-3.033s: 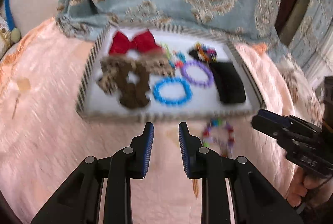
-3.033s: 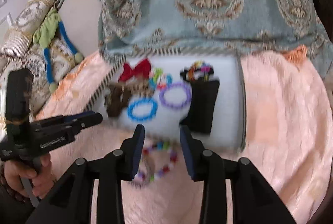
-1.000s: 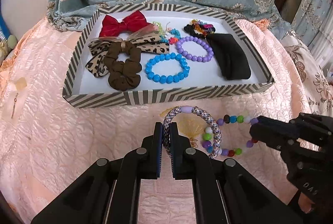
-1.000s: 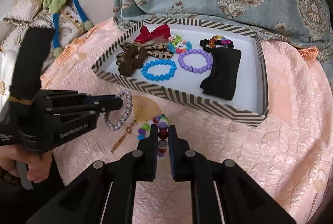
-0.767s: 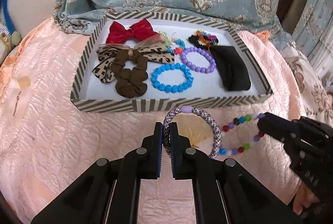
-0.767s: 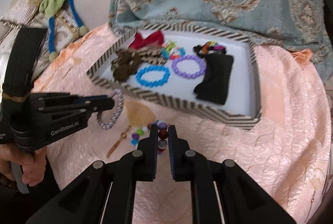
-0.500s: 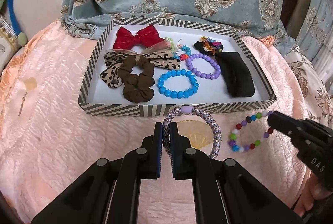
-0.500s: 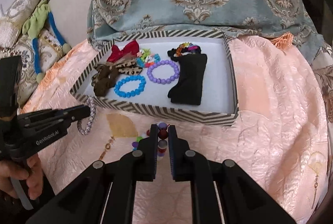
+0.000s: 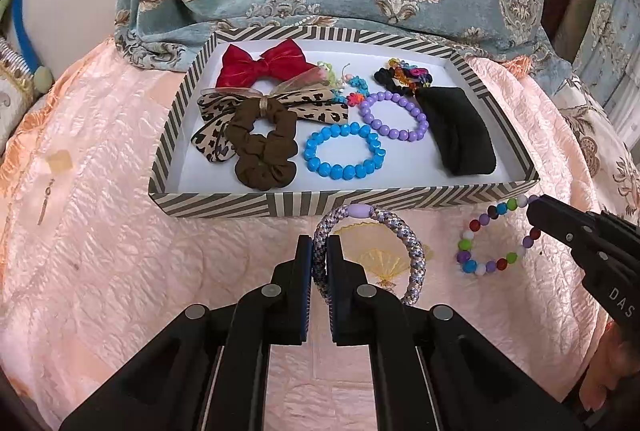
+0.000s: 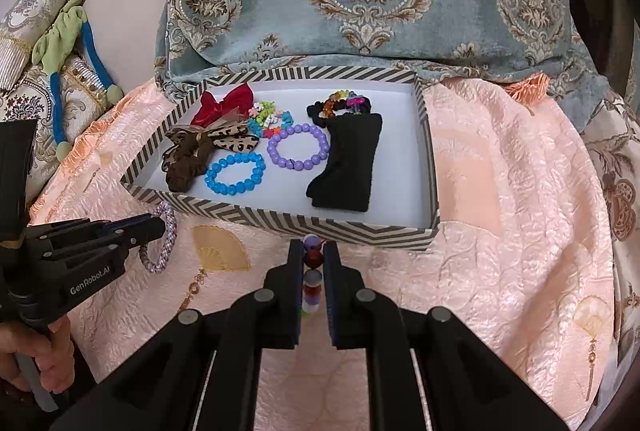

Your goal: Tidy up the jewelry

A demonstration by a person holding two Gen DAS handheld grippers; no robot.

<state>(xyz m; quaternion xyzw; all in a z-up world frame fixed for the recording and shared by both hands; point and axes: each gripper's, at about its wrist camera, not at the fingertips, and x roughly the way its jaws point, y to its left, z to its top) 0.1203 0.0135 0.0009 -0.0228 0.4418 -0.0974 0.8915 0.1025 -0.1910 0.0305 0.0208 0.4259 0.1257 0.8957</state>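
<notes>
Holding two bracelets clear of the pink quilted bedspread (image 9: pixel 120 231), just in front of the near wall of the striped tray (image 9: pixel 224 205). Left hand-held gripper (image 9: pixel 319 263) clamped on the braided lilac bracelet (image 9: pixel 412 251), pinching its left arc so the loop stands out to the right with the pale bead at the top. Right hand-held gripper (image 10: pixel 312 263) closed on the multicoloured bead bracelet (image 9: pixel 496 235), beads stacked edge-on between the pads in its own view, the rest of the loop hanging free in the left view.

Judging by looks: both very light. Braided one probably springy cord, keeping its round shape, with a woven surface giving the pads good purchase, so a pinch across the cord anywhere away from the smooth bead ought to serve. Beaded one likely strung on elastic, floppy and prone to swinging; smooth round beads apt to roll or squirt out of a flat pinch, so better taken with a bead seated squarely between the pads. Neither seeming fragile, though a hard tug could overstretch the elastic.

Lying already in the tray: blue bead bracelet (image 9: pixel 344 151), purple bead bracelet (image 9: pixel 394 115), brown scrunchie (image 9: pixel 262 147), leopard bow (image 9: pixel 320 109), red bow (image 9: pixel 260 63), black cloth (image 9: pixel 460 131). Bare white floor showing along the tray's near edge and right side.
</notes>
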